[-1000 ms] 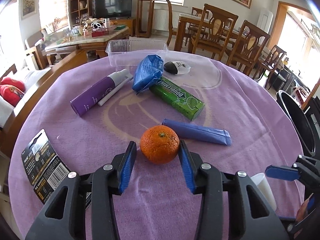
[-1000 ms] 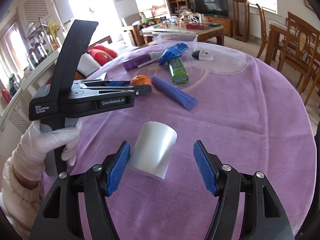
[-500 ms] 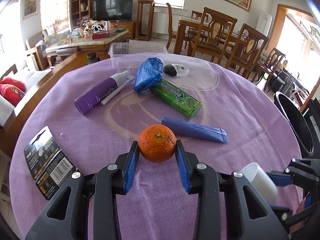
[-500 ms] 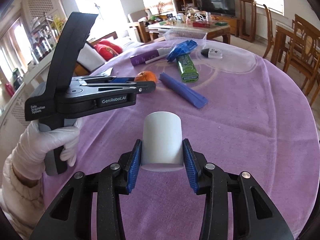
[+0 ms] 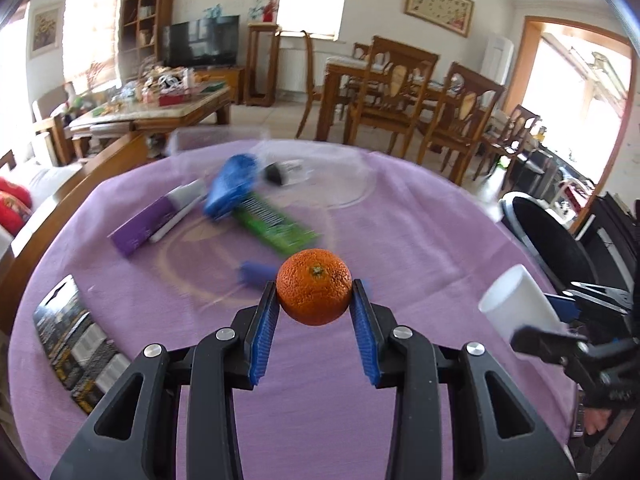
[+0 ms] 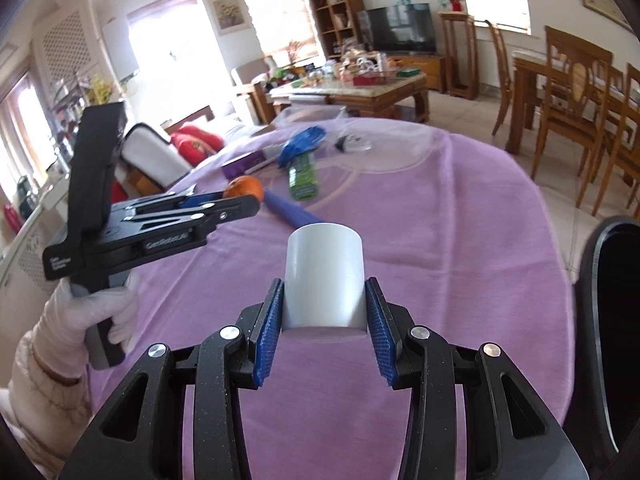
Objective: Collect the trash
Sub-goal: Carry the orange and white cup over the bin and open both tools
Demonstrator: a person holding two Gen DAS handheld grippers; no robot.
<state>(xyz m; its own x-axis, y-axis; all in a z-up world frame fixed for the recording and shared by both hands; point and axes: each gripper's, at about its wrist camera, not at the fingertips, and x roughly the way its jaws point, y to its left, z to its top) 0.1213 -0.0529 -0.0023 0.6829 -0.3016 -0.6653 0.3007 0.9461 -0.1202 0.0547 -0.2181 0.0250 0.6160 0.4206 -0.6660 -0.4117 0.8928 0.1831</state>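
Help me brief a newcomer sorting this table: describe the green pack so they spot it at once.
On the round table with the purple cloth, look to the far side, where several items lie in a cluster. The green pack lies flat there, one end under a crumpled blue bag. It is the only bright green thing on the table.

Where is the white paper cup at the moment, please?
In the right wrist view the white paper cup is clamped between the right gripper pads, above the purple tablecloth, near the black bin.
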